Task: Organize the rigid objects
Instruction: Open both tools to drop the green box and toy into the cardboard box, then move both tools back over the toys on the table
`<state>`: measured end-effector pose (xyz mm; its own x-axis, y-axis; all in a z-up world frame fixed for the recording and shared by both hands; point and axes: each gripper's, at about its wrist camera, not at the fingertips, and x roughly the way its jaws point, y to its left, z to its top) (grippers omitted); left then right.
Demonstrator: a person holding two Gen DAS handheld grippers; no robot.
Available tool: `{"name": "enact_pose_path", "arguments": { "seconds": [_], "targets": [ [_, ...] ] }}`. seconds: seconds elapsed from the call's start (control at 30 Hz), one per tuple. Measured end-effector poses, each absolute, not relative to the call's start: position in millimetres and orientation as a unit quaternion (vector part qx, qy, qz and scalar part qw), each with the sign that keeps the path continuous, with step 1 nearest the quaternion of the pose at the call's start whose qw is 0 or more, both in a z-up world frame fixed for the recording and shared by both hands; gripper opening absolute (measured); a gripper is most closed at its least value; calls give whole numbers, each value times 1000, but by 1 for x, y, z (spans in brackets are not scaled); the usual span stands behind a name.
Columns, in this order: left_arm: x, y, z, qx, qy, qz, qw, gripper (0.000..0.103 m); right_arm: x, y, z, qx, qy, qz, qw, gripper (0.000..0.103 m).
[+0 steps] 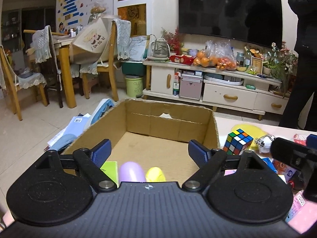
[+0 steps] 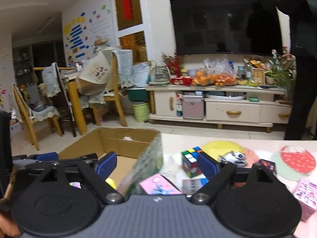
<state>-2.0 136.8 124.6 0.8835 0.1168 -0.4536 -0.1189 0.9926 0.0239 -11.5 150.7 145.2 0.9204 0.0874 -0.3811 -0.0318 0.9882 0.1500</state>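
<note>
An open cardboard box (image 1: 212,130) fills the middle of the left wrist view. At its near end lie a green card (image 1: 110,169), a purple egg shape (image 1: 131,171) and a yellow one (image 1: 155,174). My left gripper (image 1: 150,146) hangs over the box, open and holding nothing. In the right wrist view my right gripper (image 2: 157,158) is open across the box's right wall (image 2: 128,138). A blurred greenish packet (image 2: 146,166) stands tilted at that wall between the jaws, with neither pad touching it. A Rubik's cube (image 2: 190,161) sits on the table just inside the right finger.
On the table right of the box lie a pink box (image 2: 158,184), a silver toy (image 1: 264,140), a yellow mat (image 1: 249,129), a strawberry mat (image 2: 297,160) and a pink carton (image 2: 307,194). Papers (image 1: 75,125) lie left of the box. A person in dark clothes (image 1: 303,39) stands far right.
</note>
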Motion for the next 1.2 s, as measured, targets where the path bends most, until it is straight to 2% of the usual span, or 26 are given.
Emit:
{"name": "enact_pose_path", "arguments": {
  "seconds": [0.6, 0.83, 1.2],
  "targets": [
    [-5, 115, 107, 115, 257, 73, 957, 103, -27, 103, 136, 82, 202, -27, 976, 92],
    [-9, 115, 111, 103, 269, 71, 955, 103, -33, 95, 133, 86, 200, -38, 975, 93],
    [-20, 102, 138, 51, 208, 52, 975, 103, -40, 77, 128, 82, 196, -57, 976, 93]
  ]
}}
